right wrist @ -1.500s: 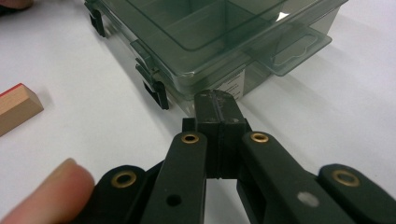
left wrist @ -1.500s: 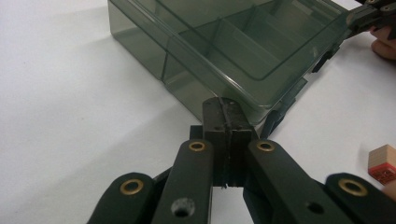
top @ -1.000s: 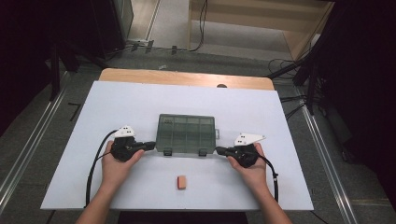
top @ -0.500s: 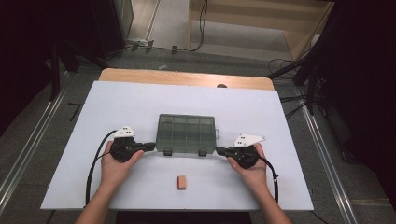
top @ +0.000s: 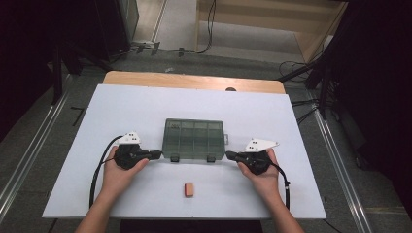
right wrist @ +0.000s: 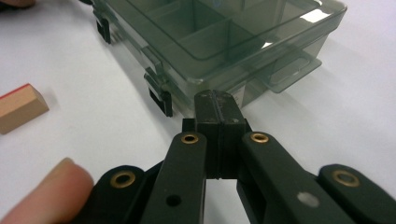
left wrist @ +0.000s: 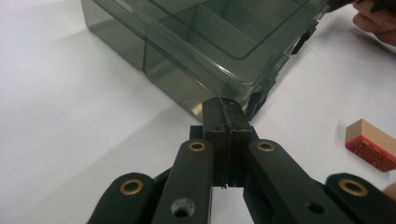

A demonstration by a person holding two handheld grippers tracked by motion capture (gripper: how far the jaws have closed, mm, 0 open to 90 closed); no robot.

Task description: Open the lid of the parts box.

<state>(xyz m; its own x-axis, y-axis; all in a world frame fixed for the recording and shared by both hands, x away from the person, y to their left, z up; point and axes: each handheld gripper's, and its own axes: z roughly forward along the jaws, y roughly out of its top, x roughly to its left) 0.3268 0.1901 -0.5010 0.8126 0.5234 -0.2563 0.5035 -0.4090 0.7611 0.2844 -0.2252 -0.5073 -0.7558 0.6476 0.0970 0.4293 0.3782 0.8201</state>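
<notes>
Clear compartment box (top: 194, 139), lid closed, on white table (top: 145, 107). Left gripper (top: 156, 155) and right gripper (top: 229, 156): jaws pressed together, empty, flanking box. Wooden stamp (top: 189, 189) nearby.

Bright even overhead light, soft shadows, dark blurry surroundings.

organizer box (left wrist: 201, 42) far side cut off, stamp block's (right wrist: 21, 107) end cropped

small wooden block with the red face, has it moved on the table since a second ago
No. The small wooden block with the red face lies at the same spot below the closed smoky-green plastic compartment box, just as far from its front edge as before.
</notes>
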